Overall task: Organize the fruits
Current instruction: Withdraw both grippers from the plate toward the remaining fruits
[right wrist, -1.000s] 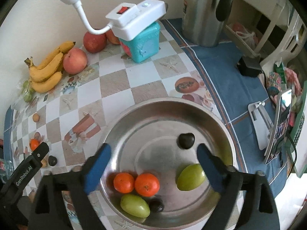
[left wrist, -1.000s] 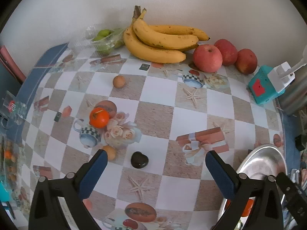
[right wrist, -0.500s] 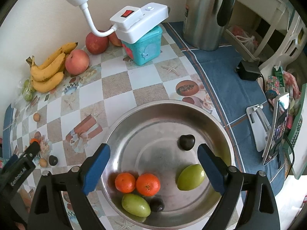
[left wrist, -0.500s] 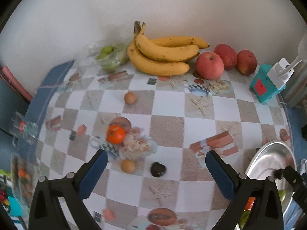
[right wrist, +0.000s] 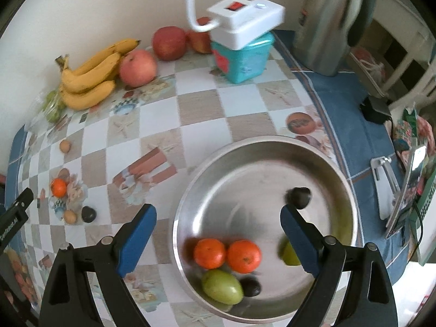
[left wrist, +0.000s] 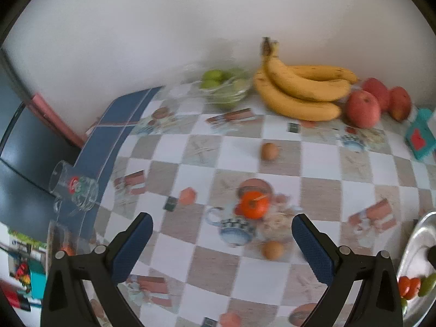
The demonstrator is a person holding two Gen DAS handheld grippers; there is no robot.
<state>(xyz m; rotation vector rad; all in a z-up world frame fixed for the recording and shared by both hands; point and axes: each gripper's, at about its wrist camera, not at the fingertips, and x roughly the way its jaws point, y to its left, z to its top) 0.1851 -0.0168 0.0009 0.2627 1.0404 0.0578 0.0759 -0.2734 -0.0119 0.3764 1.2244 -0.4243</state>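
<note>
My left gripper (left wrist: pixel 222 234) is open and empty above the checkered tablecloth. An orange tangerine (left wrist: pixel 253 204) lies just beyond its fingertips, with a small tan fruit (left wrist: pixel 272 250) nearer and another (left wrist: pixel 269 151) farther back. My right gripper (right wrist: pixel 218 226) is open and empty over the steel bowl (right wrist: pixel 321 152). The bowl holds two tangerines (right wrist: pixel 226 253), a green fruit (right wrist: pixel 222 286), a second green fruit behind my right finger, and two dark fruits (right wrist: pixel 298 196). A dark fruit (right wrist: pixel 88 214) lies on the table in the right wrist view; my left view hides it.
Bananas (left wrist: pixel 299 92), three red apples (left wrist: pixel 363 109) and a bag of green fruit (left wrist: pixel 226 87) line the wall. A teal box (right wrist: pixel 241 54) with a white lamp base, a steel kettle (right wrist: pixel 327 21) and a phone stand (right wrist: pixel 387 182) stand on the right. A glass cup (left wrist: pixel 73 188) sits at the table's left edge.
My left gripper has swung left and come closer to the tangerine; the dark fruit has gone behind its right finger. My right gripper has shifted left, so the bowl sits further right.
</note>
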